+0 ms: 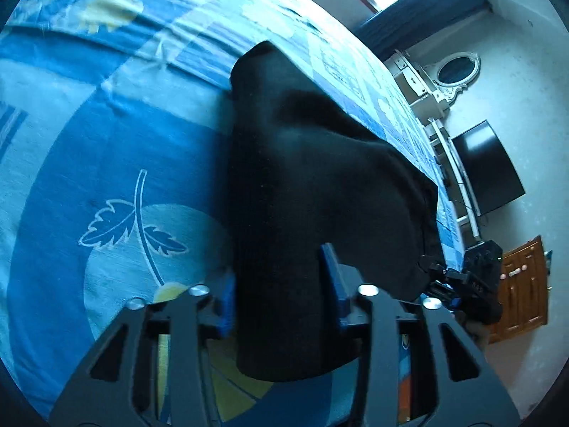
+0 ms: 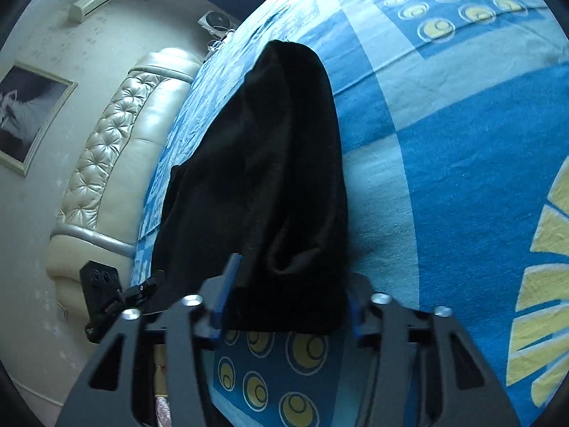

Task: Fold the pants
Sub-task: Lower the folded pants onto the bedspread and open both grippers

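Black pants point(image 1: 302, 163) stretch from the blue patterned bed sheet point(image 1: 106, 142) up into my left gripper point(image 1: 281, 295). Its blue pads press on a bunched end of the cloth, which hangs below the fingers. In the right wrist view the same pants point(image 2: 277, 163) run up into my right gripper point(image 2: 288, 302), also shut on a bunched end, with the hem drooping over the sheet point(image 2: 444, 178). The far part of the pants lies on the bed. Each view catches the other gripper at the pants' side edge: the right gripper point(image 1: 476, 277) and the left gripper point(image 2: 103, 295).
The bed fills most of both views. A cream tufted headboard point(image 2: 106, 163) and a framed picture point(image 2: 32, 106) lie to the left in the right wrist view. A black TV point(image 1: 487, 167), white mirrored dresser point(image 1: 451, 71) and wooden door point(image 1: 522, 284) stand beyond the bed's right edge.
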`<move>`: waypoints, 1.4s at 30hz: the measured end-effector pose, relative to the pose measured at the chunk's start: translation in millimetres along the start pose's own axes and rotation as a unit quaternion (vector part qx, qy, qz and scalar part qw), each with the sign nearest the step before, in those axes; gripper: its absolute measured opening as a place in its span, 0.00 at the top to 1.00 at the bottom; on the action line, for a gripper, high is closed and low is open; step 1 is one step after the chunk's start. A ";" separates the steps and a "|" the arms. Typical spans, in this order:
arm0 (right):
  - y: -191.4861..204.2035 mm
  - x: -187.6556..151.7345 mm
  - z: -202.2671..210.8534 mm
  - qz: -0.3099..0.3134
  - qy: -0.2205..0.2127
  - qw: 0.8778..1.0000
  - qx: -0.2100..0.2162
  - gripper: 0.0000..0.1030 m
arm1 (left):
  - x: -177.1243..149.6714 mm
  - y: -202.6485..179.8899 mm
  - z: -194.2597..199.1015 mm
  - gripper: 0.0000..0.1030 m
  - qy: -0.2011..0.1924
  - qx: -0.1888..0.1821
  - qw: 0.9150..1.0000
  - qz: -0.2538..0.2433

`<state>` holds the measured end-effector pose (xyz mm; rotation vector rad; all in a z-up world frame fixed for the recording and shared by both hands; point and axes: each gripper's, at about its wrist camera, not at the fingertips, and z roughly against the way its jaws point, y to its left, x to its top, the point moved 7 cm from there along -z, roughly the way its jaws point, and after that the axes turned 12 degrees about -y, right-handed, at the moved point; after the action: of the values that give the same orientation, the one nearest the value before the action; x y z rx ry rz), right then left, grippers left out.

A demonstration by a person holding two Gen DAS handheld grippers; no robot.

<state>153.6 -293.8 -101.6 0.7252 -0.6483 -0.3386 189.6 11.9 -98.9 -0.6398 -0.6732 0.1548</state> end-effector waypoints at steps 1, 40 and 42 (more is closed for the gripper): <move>2.3 1.4 3.7 -0.006 -0.002 1.000 0.008 0.63 | 1.2 -2.2 1.6 0.70 -0.002 0.005 1.000 -0.006; -0.8 -93.7 69.7 0.014 -0.011 0.999 -0.041 0.24 | -61.6 -40.0 89.0 0.11 -0.084 0.137 0.970 -0.181; 2.2 -97.2 72.4 0.032 -0.011 0.997 -0.063 0.24 | -67.8 -48.3 97.8 0.09 -0.094 0.140 0.967 -0.193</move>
<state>33.1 -280.4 -100.5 0.5805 -0.6634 -0.3261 72.6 -0.2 -47.4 -0.2154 -0.9280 -0.0523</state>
